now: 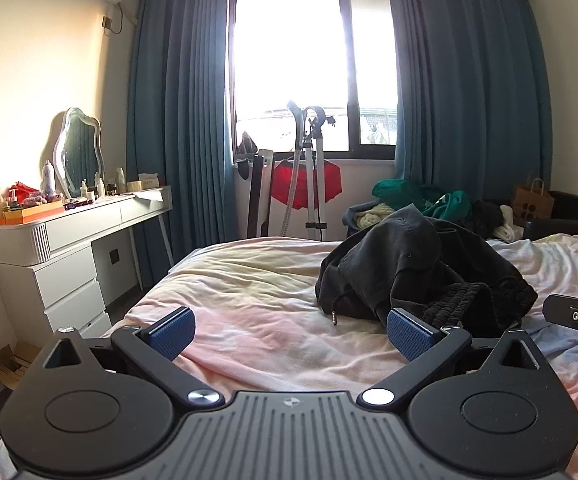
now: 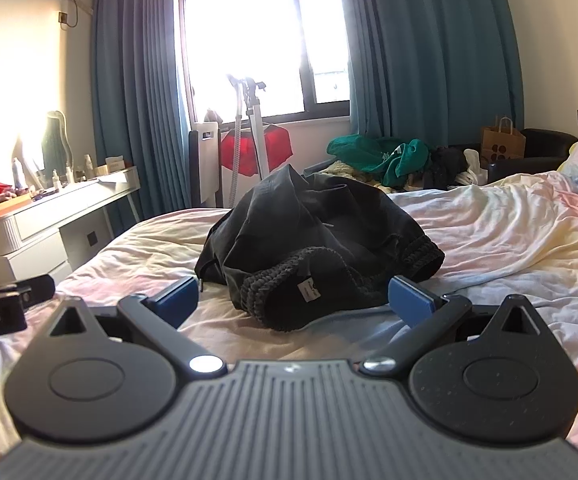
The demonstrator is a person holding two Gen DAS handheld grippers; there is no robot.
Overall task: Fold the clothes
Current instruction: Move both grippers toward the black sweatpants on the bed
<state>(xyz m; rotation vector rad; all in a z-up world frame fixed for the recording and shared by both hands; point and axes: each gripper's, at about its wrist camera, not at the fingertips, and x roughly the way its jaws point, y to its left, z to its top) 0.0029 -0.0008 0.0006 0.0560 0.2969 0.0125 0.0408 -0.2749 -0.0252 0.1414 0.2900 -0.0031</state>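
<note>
- Left wrist view: left claw (image 1: pixel 291 334) wide, holding nothing. Dark garment (image 1: pixel 417 268) lies crumpled on the bed (image 1: pixel 249 280), ahead and to the right; one pad (image 1: pixel 409 334) near its hem.
- Right wrist view: right claw (image 2: pixel 293 300) wide, empty. Garment (image 2: pixel 313 236) dead ahead, unfolded; right claw nearer. Waistband label (image 2: pixel 308 292) shows only here.

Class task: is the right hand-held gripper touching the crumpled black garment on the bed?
Apart. The right wrist view shows the right hand-held gripper open, with bedsheet visible between both fingertips and the black garment.
</note>
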